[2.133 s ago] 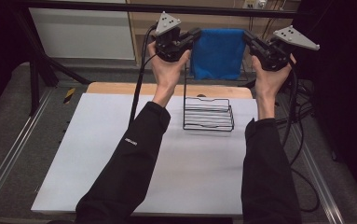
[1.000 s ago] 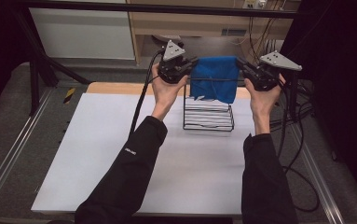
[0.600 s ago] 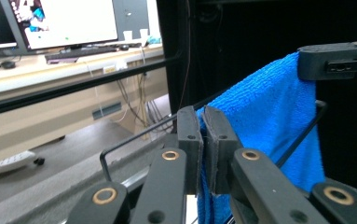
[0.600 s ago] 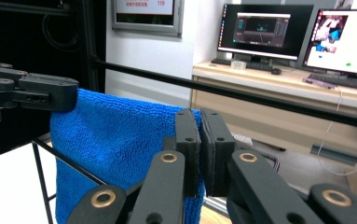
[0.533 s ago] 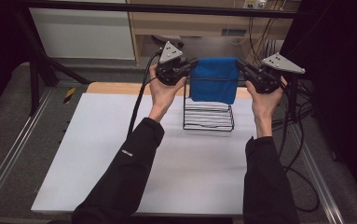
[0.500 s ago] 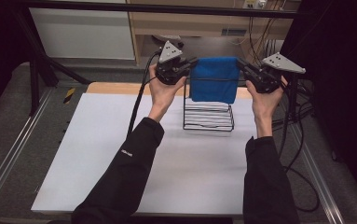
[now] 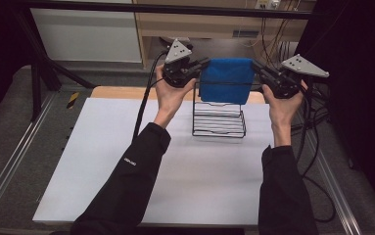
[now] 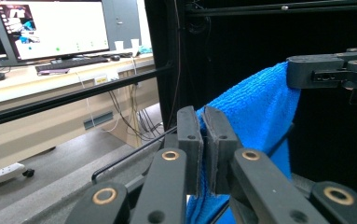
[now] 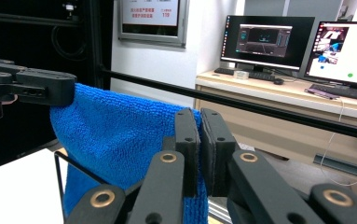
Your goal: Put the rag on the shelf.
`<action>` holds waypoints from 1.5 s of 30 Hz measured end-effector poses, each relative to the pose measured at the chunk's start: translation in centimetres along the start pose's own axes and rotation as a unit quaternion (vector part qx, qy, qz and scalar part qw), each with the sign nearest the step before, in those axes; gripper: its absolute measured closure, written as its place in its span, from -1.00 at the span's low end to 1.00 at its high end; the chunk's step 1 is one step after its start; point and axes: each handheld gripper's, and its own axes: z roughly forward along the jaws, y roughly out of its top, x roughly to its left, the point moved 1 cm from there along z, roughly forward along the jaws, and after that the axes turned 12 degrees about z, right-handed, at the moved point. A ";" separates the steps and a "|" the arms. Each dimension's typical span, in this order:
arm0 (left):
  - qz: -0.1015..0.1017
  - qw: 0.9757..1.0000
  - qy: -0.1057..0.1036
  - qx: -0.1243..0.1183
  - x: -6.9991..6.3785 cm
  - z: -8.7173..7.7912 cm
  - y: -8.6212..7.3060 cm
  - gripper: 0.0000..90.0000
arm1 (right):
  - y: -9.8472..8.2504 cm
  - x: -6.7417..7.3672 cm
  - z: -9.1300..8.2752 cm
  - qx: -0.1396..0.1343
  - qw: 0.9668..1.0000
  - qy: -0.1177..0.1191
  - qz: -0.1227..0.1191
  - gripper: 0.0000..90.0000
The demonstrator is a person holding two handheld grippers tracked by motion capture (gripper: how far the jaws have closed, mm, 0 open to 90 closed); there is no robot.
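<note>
A blue towel (image 7: pixel 225 78) hangs stretched between my two grippers, above the back of the white table (image 7: pixel 102 161). My left gripper (image 7: pixel 203 62) is shut on its top left corner and my right gripper (image 7: pixel 254 65) on its top right corner. The towel's lower part hangs over a black wire rack (image 7: pixel 219 125), whose top wire crosses in front of the cloth. In the left gripper view the shut jaws (image 8: pixel 203 135) pinch the towel (image 8: pixel 255 107), with the right gripper (image 8: pixel 325 70) on the far corner. The right gripper view has my jaws (image 9: pixel 201 140) shut on the towel (image 9: pixel 120 135).
Black cables (image 7: pixel 317 147) trail off the table's right side. A small yellow and black object (image 7: pixel 72 99) lies left of the table near a metal rail (image 7: pixel 9 166). A dark bar and a wooden cabinet run behind the table. Desks with monitors (image 9: pixel 264 32) stand farther off.
Two seconds ago both grippers held the towel higher. They have come down with it over the wire rack and have stayed almost still over the last second.
</note>
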 end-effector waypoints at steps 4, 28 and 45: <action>0.007 1.000 -0.002 0.013 -0.3 -0.1 0.0 0.91 | 0.0 0.1 -0.4 0.013 1.000 0.002 0.002 0.92; 0.015 0.997 -0.037 0.065 -1.9 -0.9 -1.5 0.86 | -1.3 0.1 -1.5 0.088 0.996 0.024 0.001 0.89; 0.001 0.993 -0.060 0.097 -2.6 -1.9 -2.7 0.52 | -3.3 0.0 -2.0 0.137 0.990 0.036 0.004 0.89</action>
